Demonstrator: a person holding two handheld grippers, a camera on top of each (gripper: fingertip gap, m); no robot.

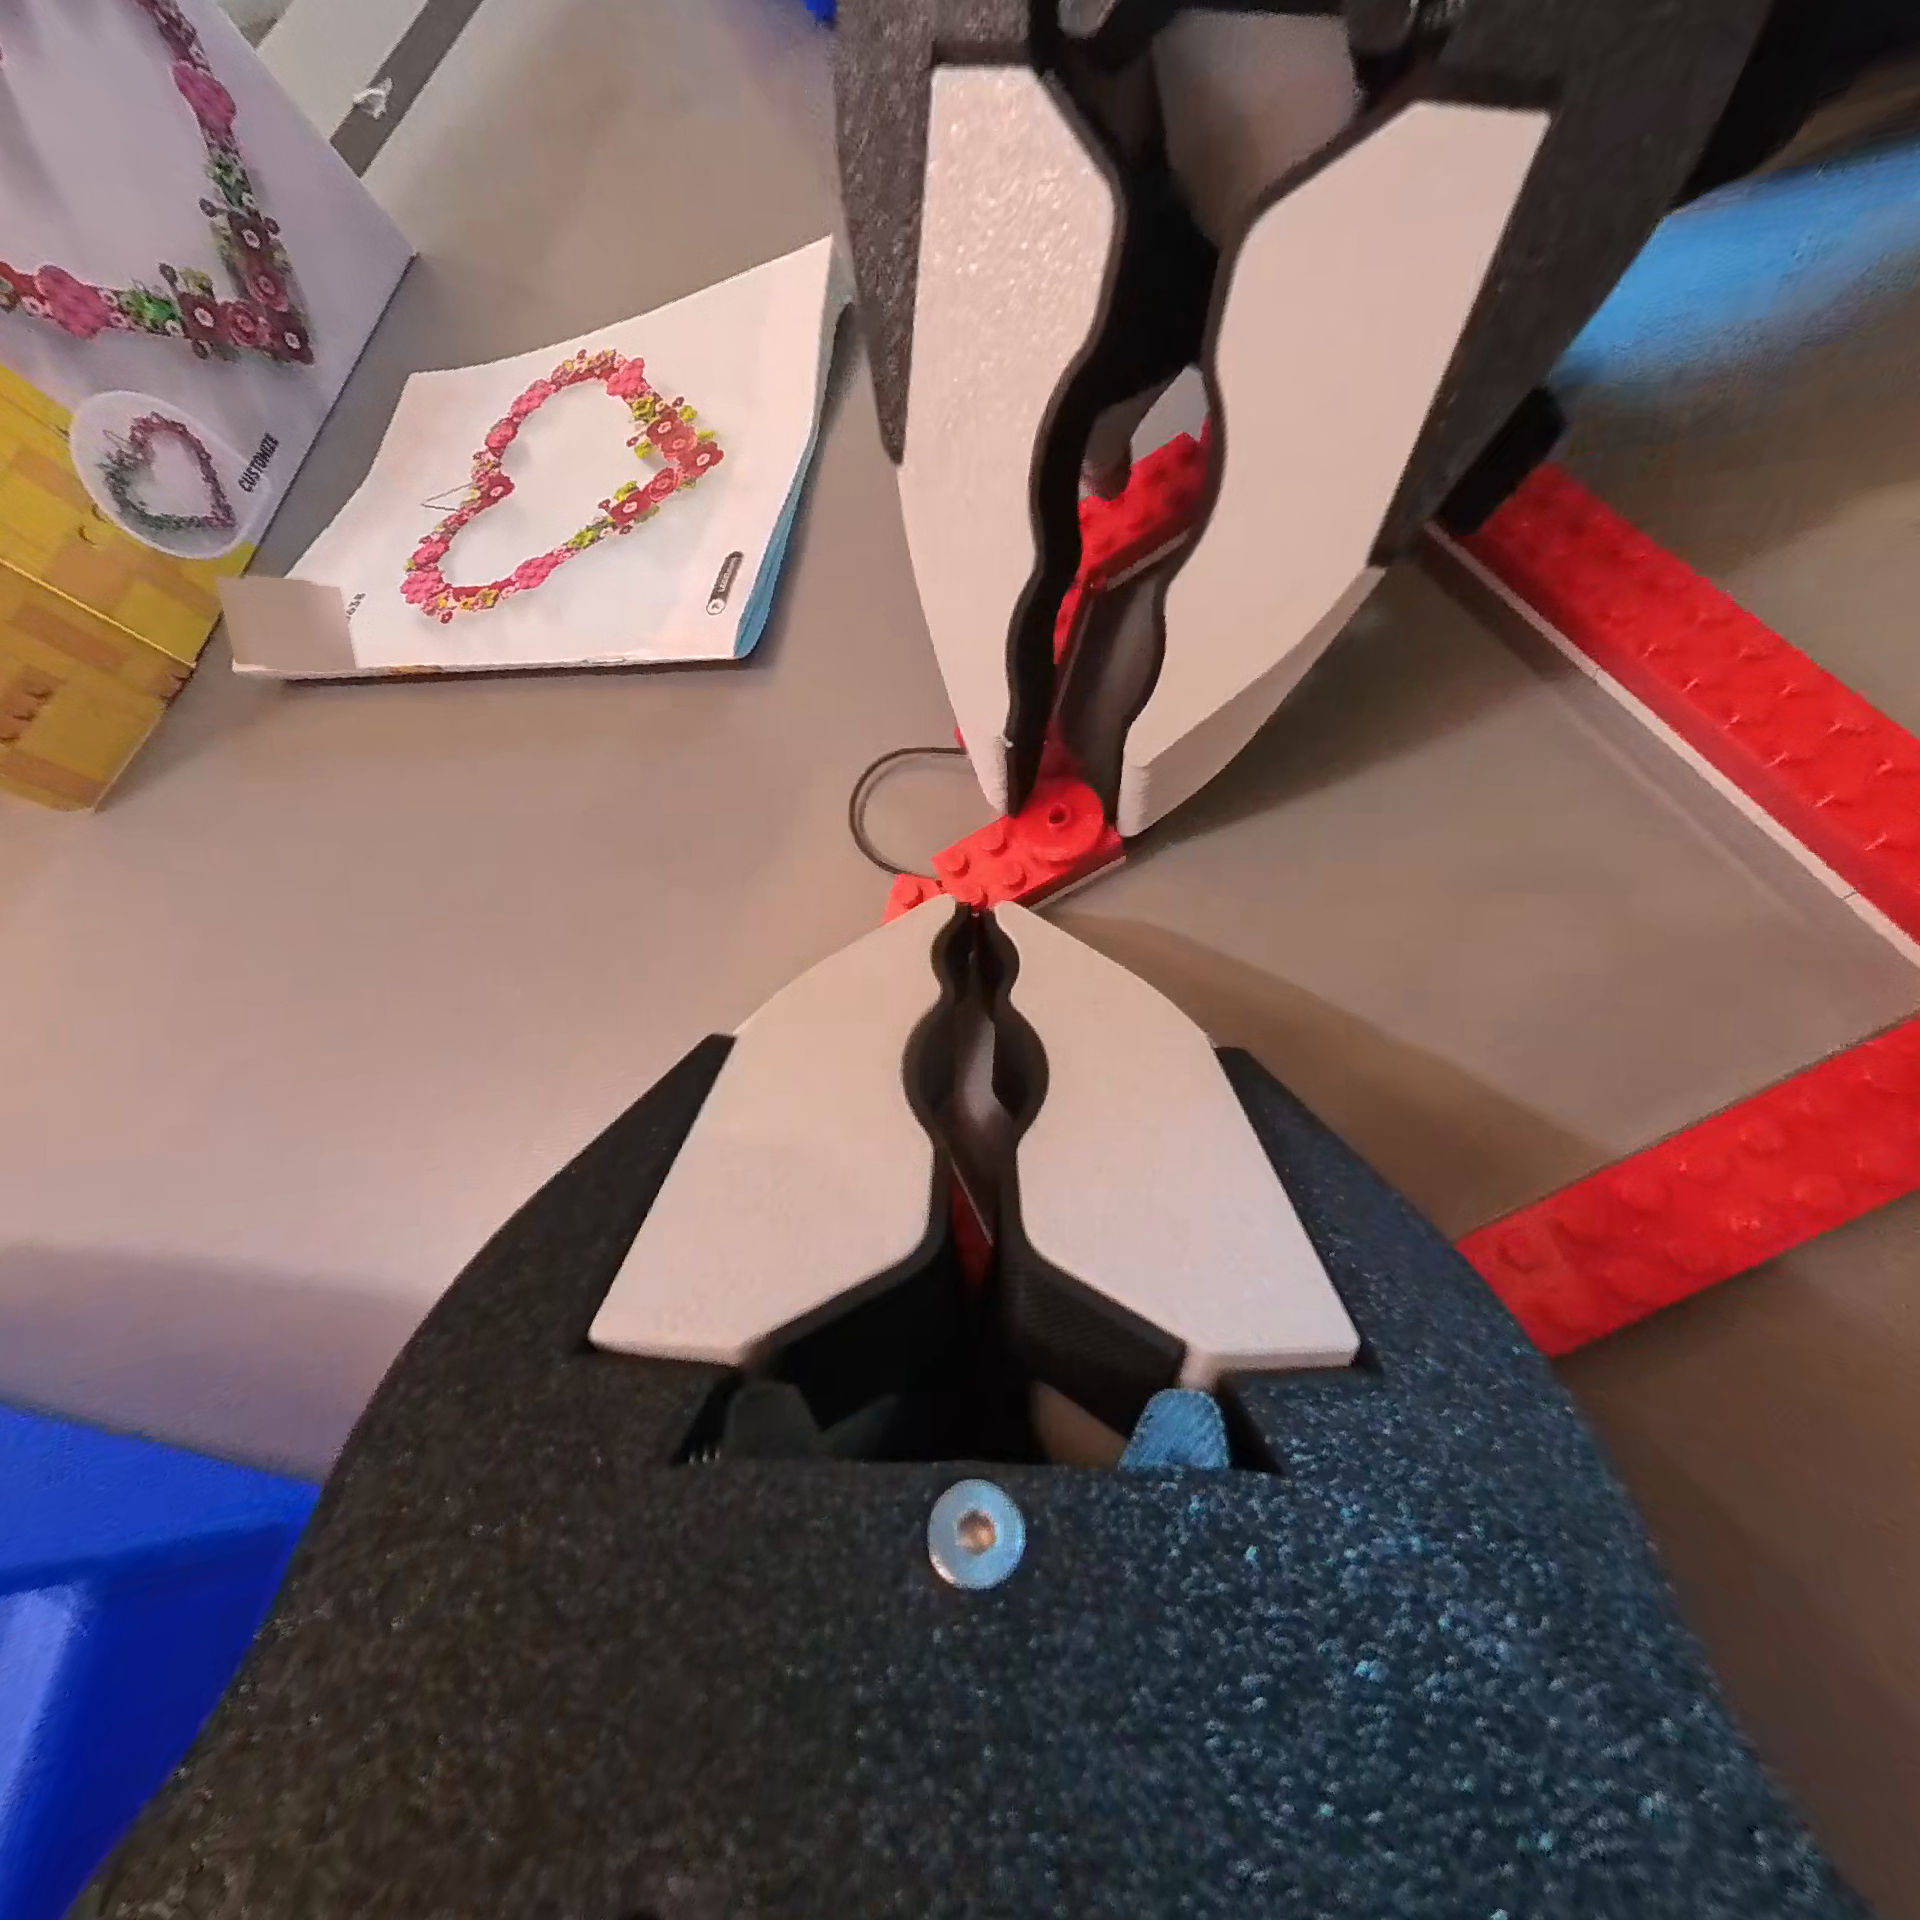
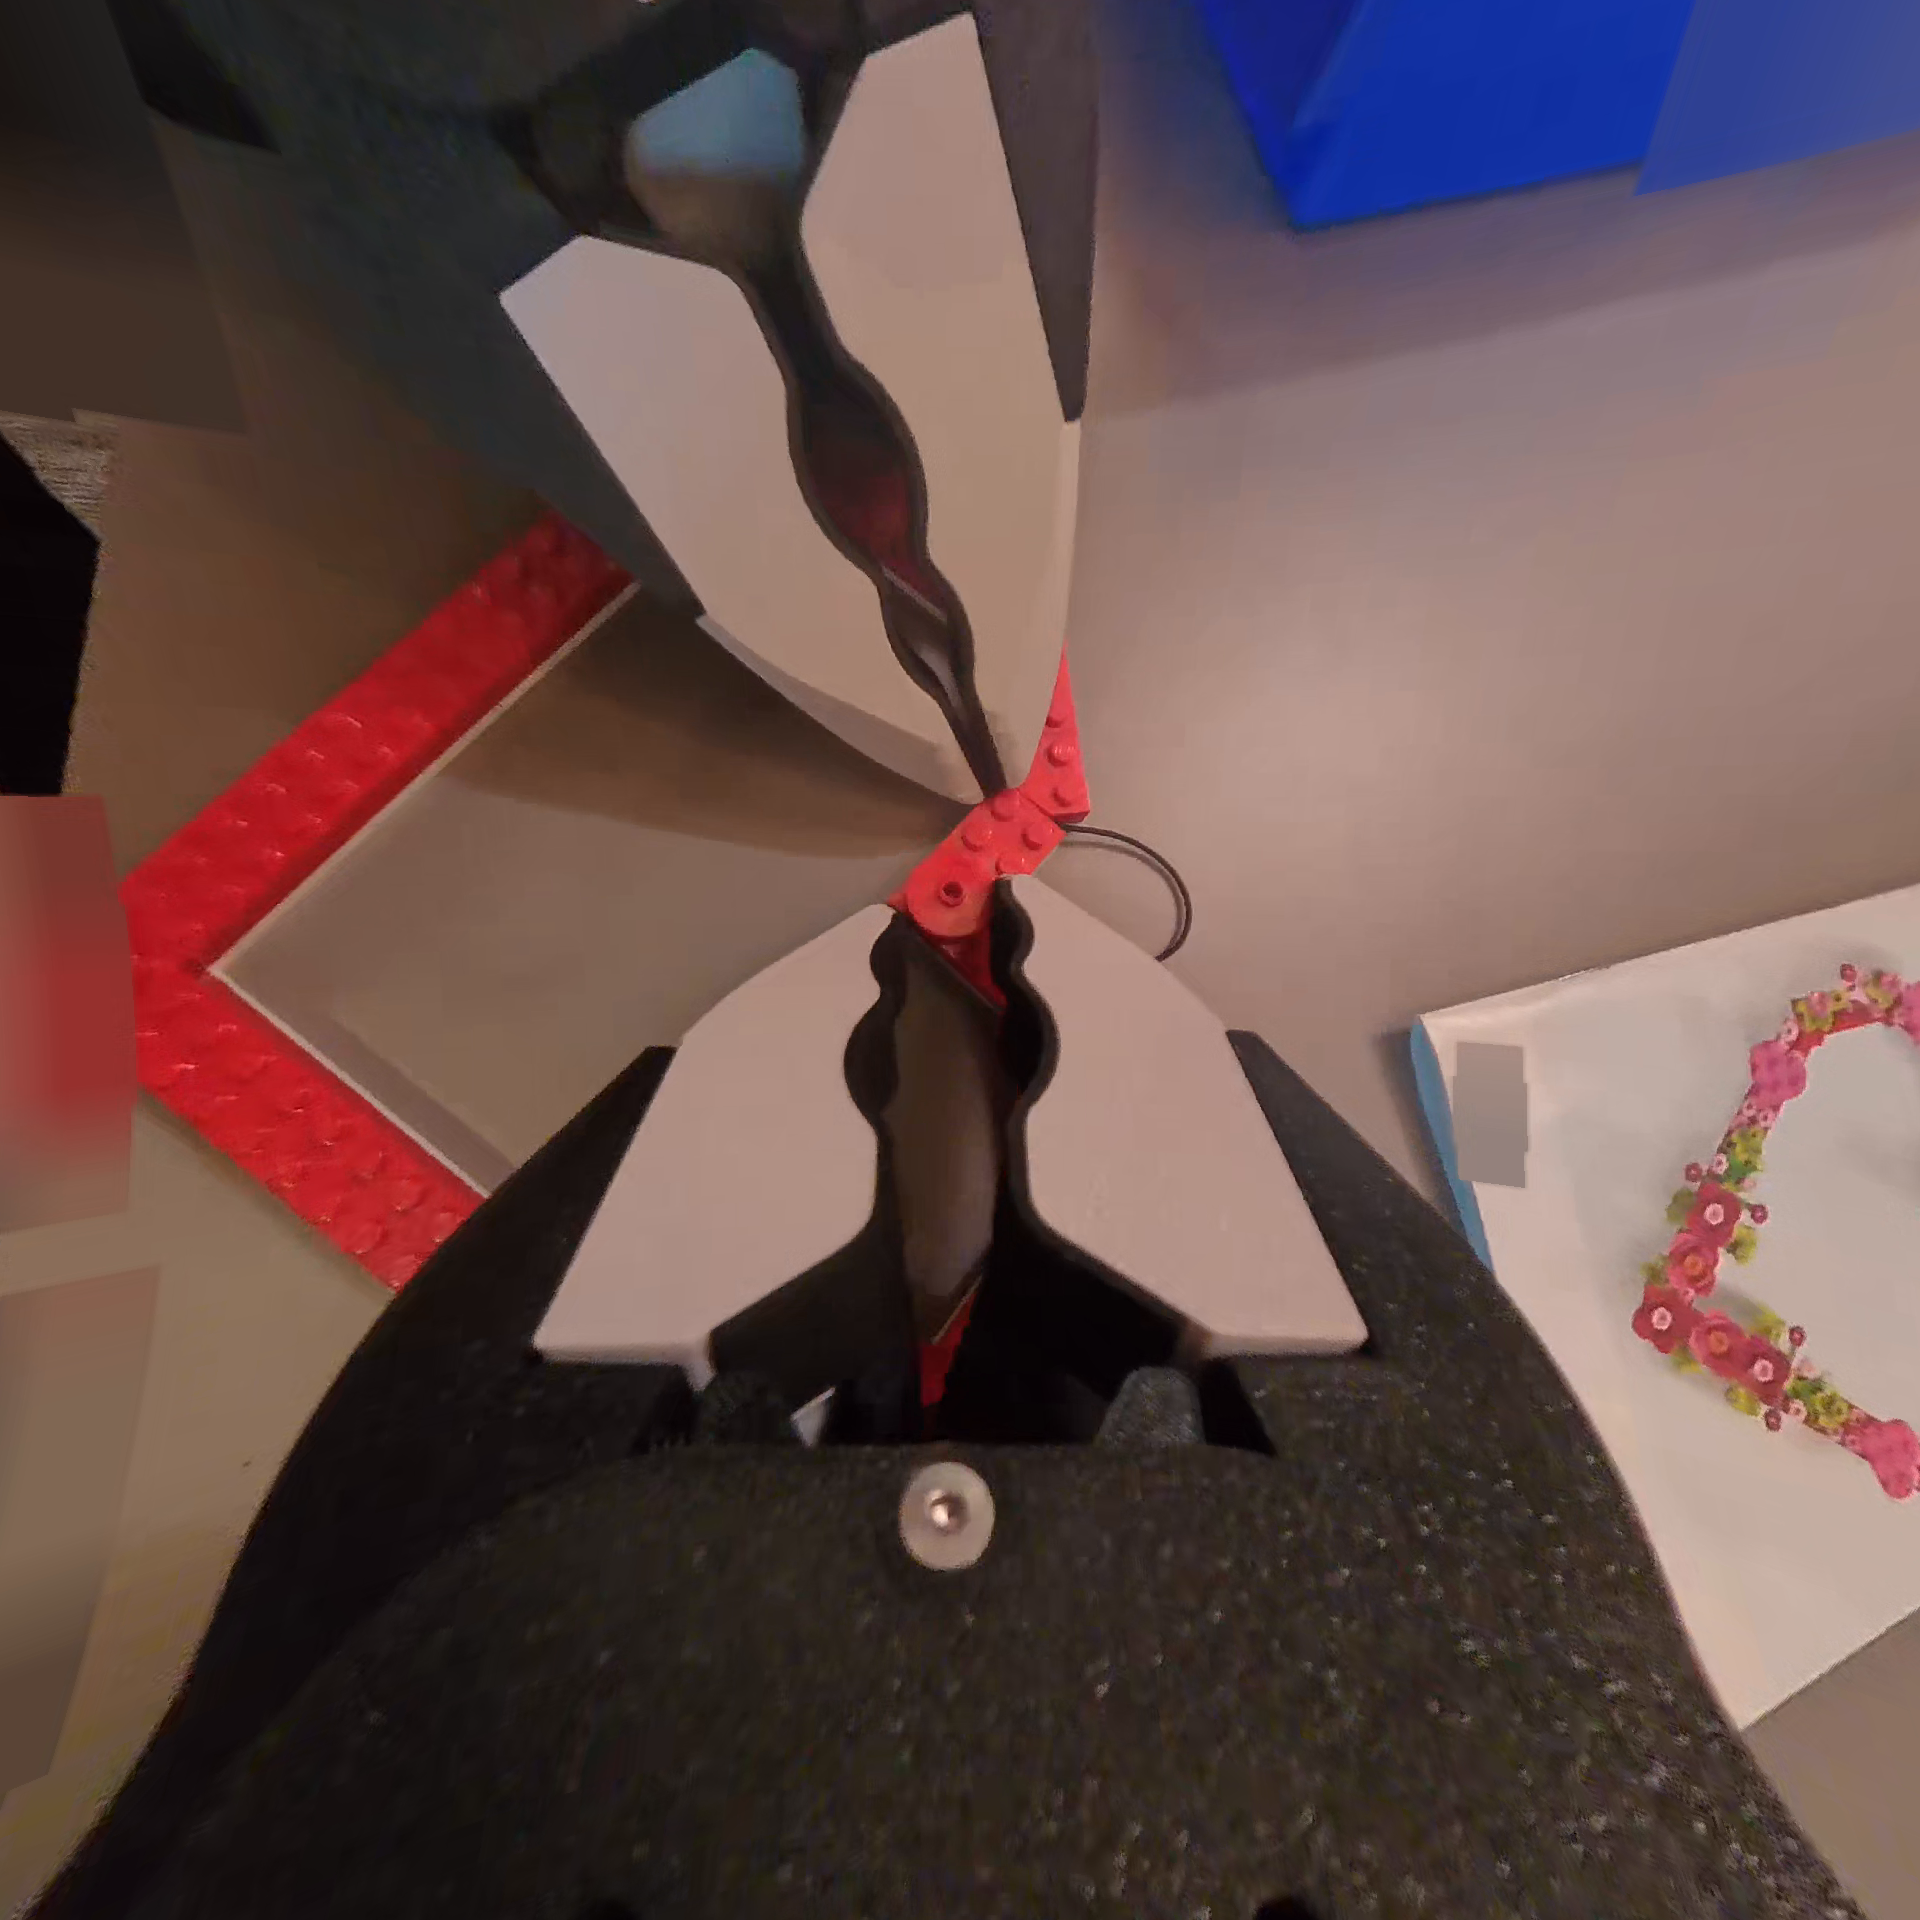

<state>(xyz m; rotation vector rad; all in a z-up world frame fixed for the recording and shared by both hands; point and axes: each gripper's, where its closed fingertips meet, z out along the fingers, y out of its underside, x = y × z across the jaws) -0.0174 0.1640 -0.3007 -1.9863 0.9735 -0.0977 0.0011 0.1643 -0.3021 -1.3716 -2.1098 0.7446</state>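
Where the two pairs of fingers meet tip to tip, a small joint of red studded plates (image 1: 1023, 847) sits between them, and each pair is pinched on one red strip running back from that joint. The left gripper (image 1: 971, 914) has its fingers pressed nearly together on a thin red strip (image 1: 971, 1216) held edge-on, its long axis running straight back along the fingers toward the camera. The right gripper (image 2: 977, 914) comes in from the opposite side; its fingers are closed on a second red strip (image 2: 951, 1340), also seen edge-on in the slot between them. In the left wrist view the right gripper's fingers (image 1: 1288, 436) stand steeply over the joint, tips touching the plate beside its round hole. Both grippers are equally close to the joint, one on each arm of it.

A thin black loop of cord (image 1: 883, 800) hangs from the joint on the side toward the booklet. The rest of the red frame (image 1: 1714, 665) runs off behind the right gripper and bends back across the grey worktop (image 1: 520, 935); whether it rests flat there I cannot tell.

Farther out, a booklet with a flower heart on its cover (image 1: 582, 499) lies near the joint, a printed box (image 1: 135, 312) beyond it, and a blue bin (image 1: 114, 1621) just beside the left gripper's body. Between booklet and frame the worktop gives room to move.
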